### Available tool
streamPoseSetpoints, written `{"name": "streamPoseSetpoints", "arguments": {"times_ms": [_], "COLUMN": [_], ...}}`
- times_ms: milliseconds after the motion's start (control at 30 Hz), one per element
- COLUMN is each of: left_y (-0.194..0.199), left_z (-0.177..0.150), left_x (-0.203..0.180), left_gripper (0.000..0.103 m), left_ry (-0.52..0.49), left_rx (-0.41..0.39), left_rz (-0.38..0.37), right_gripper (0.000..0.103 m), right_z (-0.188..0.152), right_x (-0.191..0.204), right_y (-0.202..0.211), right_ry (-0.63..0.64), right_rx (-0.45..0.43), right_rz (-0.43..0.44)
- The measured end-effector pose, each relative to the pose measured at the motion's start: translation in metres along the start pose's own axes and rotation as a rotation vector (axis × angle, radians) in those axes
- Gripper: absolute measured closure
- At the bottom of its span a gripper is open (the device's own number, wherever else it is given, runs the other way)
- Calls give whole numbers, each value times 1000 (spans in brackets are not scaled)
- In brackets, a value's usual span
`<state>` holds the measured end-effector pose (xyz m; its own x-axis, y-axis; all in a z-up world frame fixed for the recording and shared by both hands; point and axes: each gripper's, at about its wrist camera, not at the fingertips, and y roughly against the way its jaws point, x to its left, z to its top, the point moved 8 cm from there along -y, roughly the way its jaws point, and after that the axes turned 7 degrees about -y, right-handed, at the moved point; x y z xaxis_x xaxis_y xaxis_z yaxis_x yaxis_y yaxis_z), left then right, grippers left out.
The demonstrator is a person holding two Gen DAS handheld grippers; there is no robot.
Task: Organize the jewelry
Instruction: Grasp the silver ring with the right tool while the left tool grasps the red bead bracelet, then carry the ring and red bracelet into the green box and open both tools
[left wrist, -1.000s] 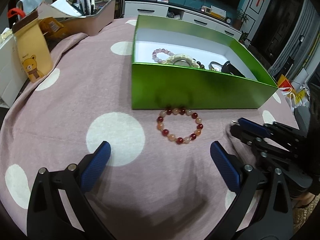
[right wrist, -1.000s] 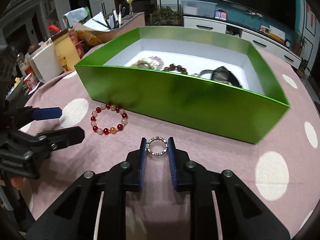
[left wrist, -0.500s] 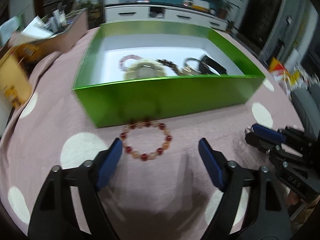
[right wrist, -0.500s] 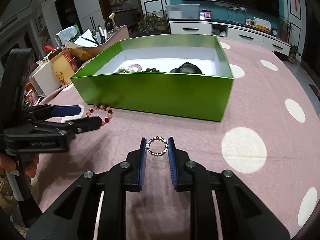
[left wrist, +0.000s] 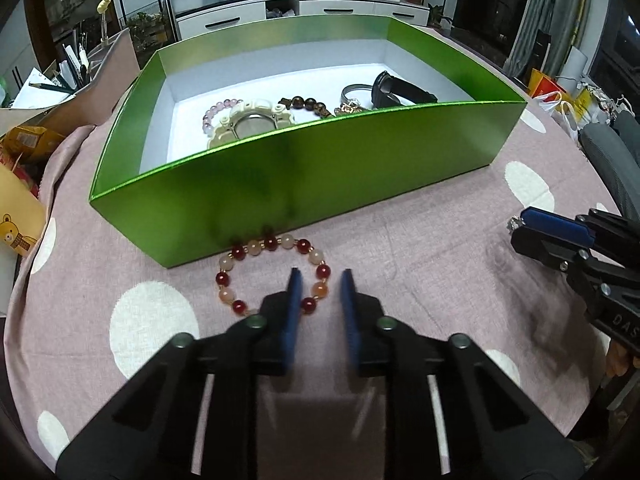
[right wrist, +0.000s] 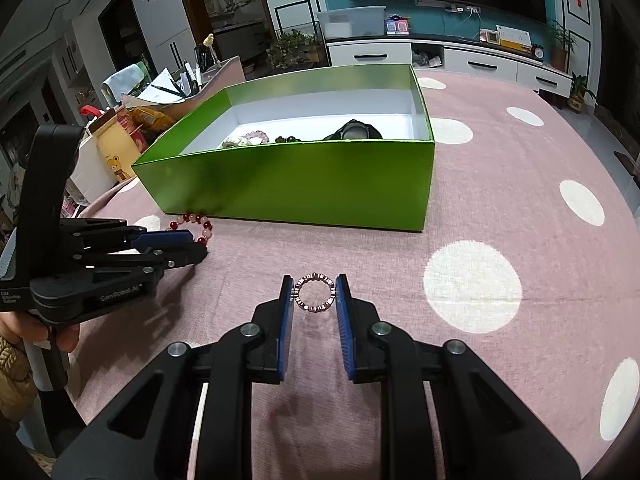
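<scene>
A red and peach bead bracelet lies on the pink dotted cloth against the front wall of a green box. My left gripper sits low over the bracelet's right side, jaws narrowed with beads between them; whether they pinch the beads is unclear. The box holds a pale watch, a pink bead bracelet, a dark bead bracelet and a black watch. My right gripper is shut on a small silver ring, held above the cloth to the right of the left gripper.
A yellow bear-print bag and a tray of pens and papers stand left of the box. The round table's edge curves near the lower left. A white TV cabinet is behind the table.
My left gripper moved forward to the bracelet and its jaws narrowed from wide open to close around the right-side beads. My right gripper pulled back from the box, still holding the ring.
</scene>
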<state>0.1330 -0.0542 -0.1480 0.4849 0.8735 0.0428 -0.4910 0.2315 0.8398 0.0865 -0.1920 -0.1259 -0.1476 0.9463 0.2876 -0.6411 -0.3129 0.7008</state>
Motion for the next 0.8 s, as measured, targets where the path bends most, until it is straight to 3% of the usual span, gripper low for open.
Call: {"name": "streamPoseSetpoints", "arguments": {"times_ms": [167,400,800], "left_y": [1,9,56], "left_z": [-1,0,26], "left_x": [-2,-8,-11], "left_gripper": [96,96,96], "left_ry": [13,25,57], "left_rx": [-3,-22,-137], "left_rz": [0,-10,-49], "right_gripper": [82,82,82], "right_z": [1,4,24], "right_x": [1,6,11], "right_y": [0,6,31], "right_ry": [2,11,22], "right_rx": [-2,-14,-79], "right_rz": [1,3,20]}}
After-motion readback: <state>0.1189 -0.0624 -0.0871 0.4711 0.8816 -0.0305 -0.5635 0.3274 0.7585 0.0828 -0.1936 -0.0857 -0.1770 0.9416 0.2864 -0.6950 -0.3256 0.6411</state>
